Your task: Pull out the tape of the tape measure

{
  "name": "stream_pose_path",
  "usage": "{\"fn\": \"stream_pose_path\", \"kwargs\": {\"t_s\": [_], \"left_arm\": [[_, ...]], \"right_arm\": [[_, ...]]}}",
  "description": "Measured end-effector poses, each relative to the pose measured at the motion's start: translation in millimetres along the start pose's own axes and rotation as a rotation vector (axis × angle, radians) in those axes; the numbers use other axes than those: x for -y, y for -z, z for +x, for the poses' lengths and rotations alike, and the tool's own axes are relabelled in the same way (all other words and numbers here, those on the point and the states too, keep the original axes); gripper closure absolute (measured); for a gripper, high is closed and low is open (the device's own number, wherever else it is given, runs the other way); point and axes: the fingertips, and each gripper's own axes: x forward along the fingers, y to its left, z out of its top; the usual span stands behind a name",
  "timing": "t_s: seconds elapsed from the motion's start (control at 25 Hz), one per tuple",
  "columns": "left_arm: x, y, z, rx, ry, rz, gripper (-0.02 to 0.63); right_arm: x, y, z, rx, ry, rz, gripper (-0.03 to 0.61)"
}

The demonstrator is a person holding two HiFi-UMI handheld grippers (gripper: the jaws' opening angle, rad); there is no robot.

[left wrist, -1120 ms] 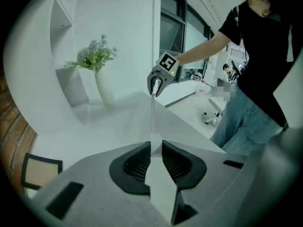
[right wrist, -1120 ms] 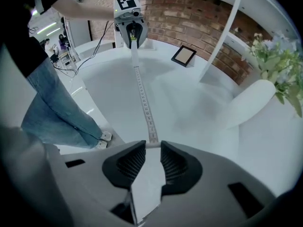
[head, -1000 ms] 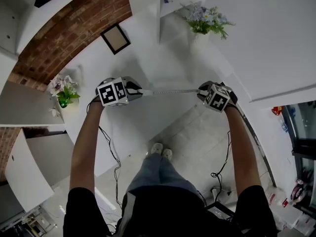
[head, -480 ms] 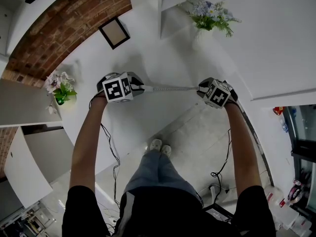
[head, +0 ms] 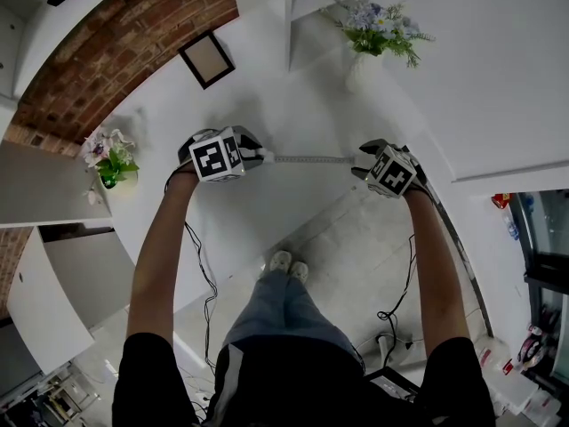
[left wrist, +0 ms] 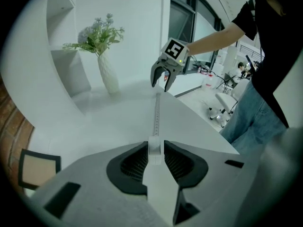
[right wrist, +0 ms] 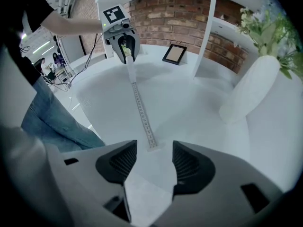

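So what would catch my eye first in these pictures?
A thin white tape runs straight between two hand-held grippers above a curved white table. The left gripper is shut on the white tape measure, while the right gripper is open with the tape's end free between its jaws. A white vase of flowers stands behind.

a curved white bench (head: 293, 123) ran beneath a red brick wall (head: 133, 34), with a framed picture (head: 206, 58) lying on it. a white vase of flowers (head: 354, 71) stood by white shelving (left wrist: 59, 32). dark windows (left wrist: 182, 27) showed beyond, above a pale tiled floor (head: 356, 247).
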Motion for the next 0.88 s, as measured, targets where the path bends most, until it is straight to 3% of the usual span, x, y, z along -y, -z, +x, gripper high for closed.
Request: {"fn": "stream_pose_path", "kwargs": {"t_s": [0.08, 0.36, 0.52, 0.64, 0.72, 0.88], "left_arm": [[-0.1, 0.7, 0.9, 0.001, 0.004, -0.007, 0.483], [-1.6, 0.5, -1.2, 0.025, -0.024, -0.020, 0.467], [-6.4, -8.8, -29.8, 0.116, -0.096, -0.067, 0.465], [-10.6, -21.6, -70.9, 0.257, -0.207, -0.132, 0.472], [-12.7, -30.0, -100.3, 0.354, -0.306, -0.171, 0.539], [-8.7, -44.7, -150.3, 0.535, -0.500, -0.266, 0.595]], "right_arm": [[0.6, -0.8, -1.1, 0.009, 0.004, -0.005, 0.360], [-0.7, 0.1, -9.0, 0.024, 0.018, 0.023, 0.360], [-2.5, -9.8, -26.6, 0.086, 0.035, 0.053, 0.360], [-2.9, -29.7, -56.7, 0.238, 0.065, 0.142, 0.362], [0.5, -45.3, -84.0, 0.371, 0.125, 0.210, 0.384], [6.9, -66.0, -147.7, 0.604, 0.359, 0.300, 0.515]]}}
